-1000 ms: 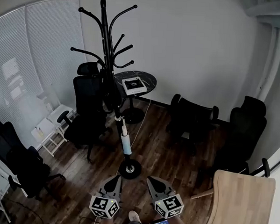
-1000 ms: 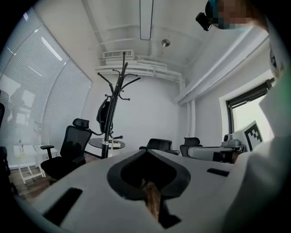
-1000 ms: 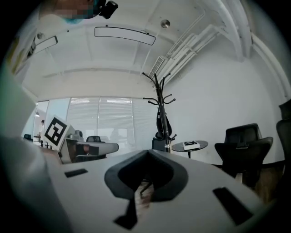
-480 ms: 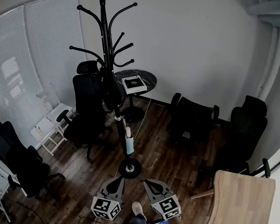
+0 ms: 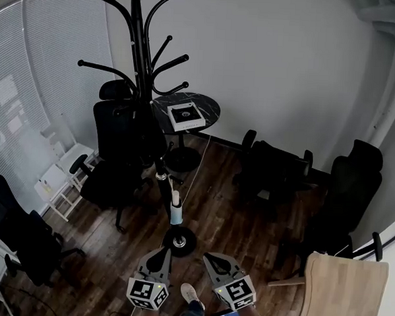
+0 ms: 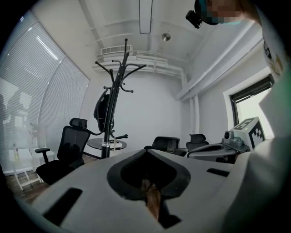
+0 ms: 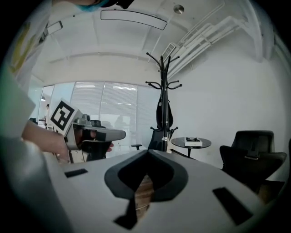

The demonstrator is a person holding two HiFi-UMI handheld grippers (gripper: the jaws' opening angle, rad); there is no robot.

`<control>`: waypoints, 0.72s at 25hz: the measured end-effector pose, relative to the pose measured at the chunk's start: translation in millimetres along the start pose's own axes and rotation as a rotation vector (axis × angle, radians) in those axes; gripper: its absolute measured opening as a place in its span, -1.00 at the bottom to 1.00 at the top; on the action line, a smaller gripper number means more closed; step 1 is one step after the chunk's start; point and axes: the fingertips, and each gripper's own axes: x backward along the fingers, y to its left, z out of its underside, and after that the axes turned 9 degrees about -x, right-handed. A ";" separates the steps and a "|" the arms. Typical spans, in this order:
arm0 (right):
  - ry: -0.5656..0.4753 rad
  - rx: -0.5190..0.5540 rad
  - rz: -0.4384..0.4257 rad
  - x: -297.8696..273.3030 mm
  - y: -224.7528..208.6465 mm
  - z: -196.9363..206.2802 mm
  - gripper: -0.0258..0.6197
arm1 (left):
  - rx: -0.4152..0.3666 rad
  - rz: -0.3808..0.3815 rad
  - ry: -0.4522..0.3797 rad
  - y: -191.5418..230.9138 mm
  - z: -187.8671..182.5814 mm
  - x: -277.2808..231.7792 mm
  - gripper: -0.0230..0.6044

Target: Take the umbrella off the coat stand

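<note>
Dark plank floor (image 5: 224,218) and plain white walls frame a small office with black chairs (image 5: 111,159). Just ahead rises a tall black metal coat stand (image 5: 138,48) with curved, knob-tipped hooks. The umbrella (image 6: 102,114) hangs folded at mid-height against the pole, a slim dark fabric bundle. It is probably light and floppy, so the firmer top by the hook looks the best hold. The left gripper (image 5: 160,253) and right gripper (image 5: 213,258) sit low, well apart from it, jaws together and empty.
</note>
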 end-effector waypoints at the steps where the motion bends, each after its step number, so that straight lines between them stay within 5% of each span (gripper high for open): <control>1: 0.003 -0.006 0.007 -11.3 -10.0 -0.4 -0.88 | 0.006 0.011 -0.011 6.5 -0.6 -11.9 -0.86; 18: 0.035 -0.067 0.108 -187.4 -111.9 -13.4 -0.88 | 0.019 0.104 0.016 132.0 22.2 -165.2 -0.86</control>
